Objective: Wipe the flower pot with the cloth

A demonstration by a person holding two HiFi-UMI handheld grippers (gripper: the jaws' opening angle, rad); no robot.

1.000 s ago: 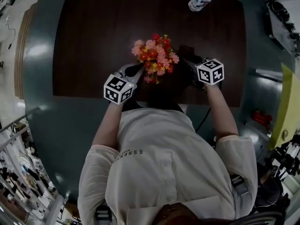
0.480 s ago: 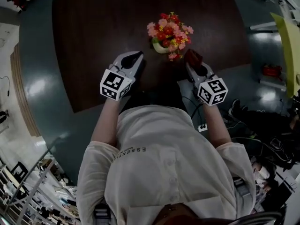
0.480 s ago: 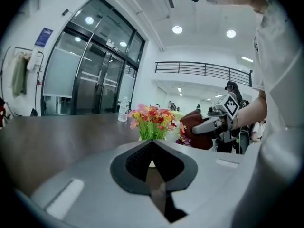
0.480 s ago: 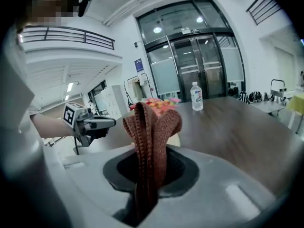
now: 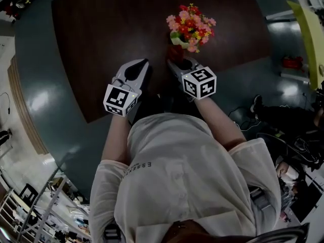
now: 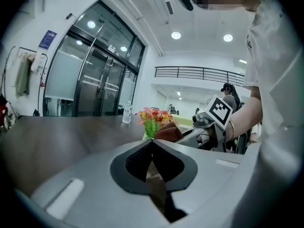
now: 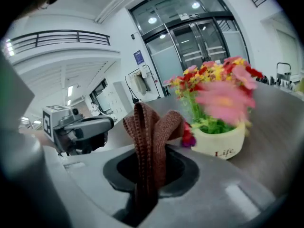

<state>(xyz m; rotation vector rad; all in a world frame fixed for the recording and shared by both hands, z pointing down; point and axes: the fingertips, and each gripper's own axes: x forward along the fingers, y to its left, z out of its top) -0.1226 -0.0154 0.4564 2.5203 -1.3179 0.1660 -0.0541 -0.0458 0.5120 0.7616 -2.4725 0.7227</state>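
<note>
A small cream flower pot [image 5: 176, 39] with red, pink and yellow flowers [image 5: 192, 25] stands on the dark wooden table [image 5: 101, 29]. My right gripper [image 5: 175, 59] is shut on a folded brown knitted cloth [image 5: 174, 51], just in front of the pot. In the right gripper view the cloth [image 7: 151, 129] sticks up from the jaws, with the pot [image 7: 219, 141] close behind at the right. My left gripper [image 5: 144, 64] is shut with nothing in it, off to the pot's left. The left gripper view shows the flowers [image 6: 154, 118] and the cloth [image 6: 169, 133] past its closed tips [image 6: 152, 142].
A clear water bottle [image 6: 126, 113] stands at the table's far side. The table's near edge [image 5: 152, 103] runs right under both grippers. Around the table lies a teal floor [image 5: 35, 59]. A yellow-green object [image 5: 308, 29] is at the right.
The right gripper carried the cloth leftward, from the pot's right side to just in front of it. The left gripper drew back from the flowers. The head camera's view shifted.
</note>
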